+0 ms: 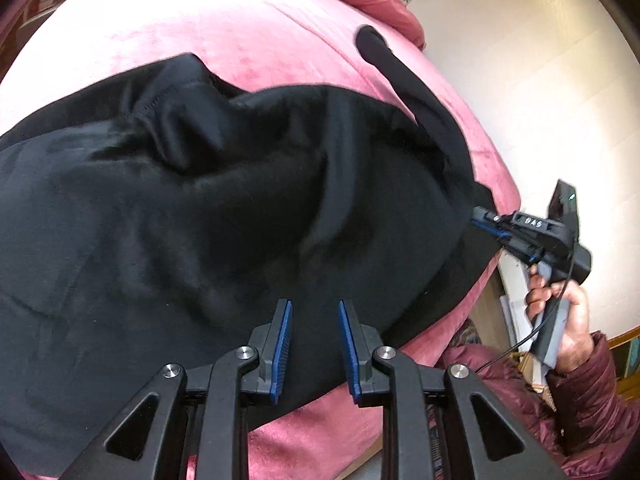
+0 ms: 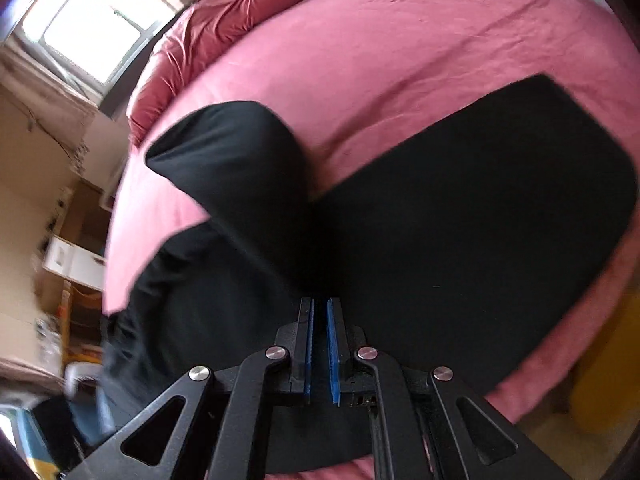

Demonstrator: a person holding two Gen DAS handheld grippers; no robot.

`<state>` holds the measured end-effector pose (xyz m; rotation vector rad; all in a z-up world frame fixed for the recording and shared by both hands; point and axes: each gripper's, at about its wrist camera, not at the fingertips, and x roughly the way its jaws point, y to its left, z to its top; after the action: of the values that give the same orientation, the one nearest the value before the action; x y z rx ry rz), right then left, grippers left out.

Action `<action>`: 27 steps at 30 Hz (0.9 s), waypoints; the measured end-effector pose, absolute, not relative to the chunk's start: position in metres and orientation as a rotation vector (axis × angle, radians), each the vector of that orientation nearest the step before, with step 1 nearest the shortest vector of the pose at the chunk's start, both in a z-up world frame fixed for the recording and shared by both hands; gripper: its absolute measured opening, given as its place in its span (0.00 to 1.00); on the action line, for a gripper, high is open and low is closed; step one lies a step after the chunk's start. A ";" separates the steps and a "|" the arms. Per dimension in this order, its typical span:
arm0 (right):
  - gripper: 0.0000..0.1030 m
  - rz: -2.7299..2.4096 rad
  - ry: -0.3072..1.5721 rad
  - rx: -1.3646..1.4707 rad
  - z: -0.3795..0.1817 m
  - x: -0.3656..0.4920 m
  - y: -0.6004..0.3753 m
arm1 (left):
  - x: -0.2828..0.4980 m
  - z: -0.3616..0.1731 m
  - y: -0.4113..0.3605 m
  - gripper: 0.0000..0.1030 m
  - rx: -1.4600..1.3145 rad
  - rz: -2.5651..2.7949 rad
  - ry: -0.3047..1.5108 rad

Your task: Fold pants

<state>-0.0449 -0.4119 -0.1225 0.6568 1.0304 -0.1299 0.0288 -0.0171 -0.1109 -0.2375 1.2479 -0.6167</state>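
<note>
Black pants (image 1: 200,200) on pink bedsheet (image 1: 260,32); black gripper (image 1: 314,344), blue pads; maroon sleeve (image 1: 592,400).

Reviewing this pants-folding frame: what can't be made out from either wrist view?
- Left wrist view: whether the right gripper pinches the black pants; its tips meet dark cloth at the hem, black on black.
- Left wrist view: the pants run past the left edge, so their full layout is cut off.
- Right wrist view: motion blur smears the furniture on the left.
- Right wrist view: the narrow gap between the pads is too dark to show any cloth.
</note>
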 end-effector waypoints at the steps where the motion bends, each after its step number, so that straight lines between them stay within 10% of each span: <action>1: 0.11 -0.141 1.026 0.628 -0.120 -0.043 -0.414 | 0.029 -0.112 -0.018 0.23 -0.231 -0.614 1.254; 7: 0.48 -0.104 0.935 0.386 -0.069 -0.007 -0.393 | 0.029 -0.120 -0.027 0.23 -0.236 -0.605 1.277; 17: 0.58 -0.030 1.024 -0.326 -0.099 0.121 -0.257 | 0.028 -0.123 -0.015 0.23 -0.284 -0.608 1.282; 20: 0.50 -0.108 1.079 -0.441 -0.126 0.144 -0.250 | 0.028 -0.122 -0.012 0.23 -0.291 -0.610 1.282; 22: 0.08 -0.153 1.079 -0.389 -0.123 0.148 -0.262 | 0.028 -0.121 -0.010 0.23 -0.288 -0.612 1.280; 27: 0.07 -0.170 0.972 -0.140 -0.076 0.128 -0.307 | 0.028 -0.122 -0.008 0.23 -0.292 -0.616 1.278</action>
<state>0.1285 -0.3067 -0.0763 -0.1404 0.9719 -0.1702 0.0278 -0.0080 -0.1217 -0.2925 1.2778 -0.6155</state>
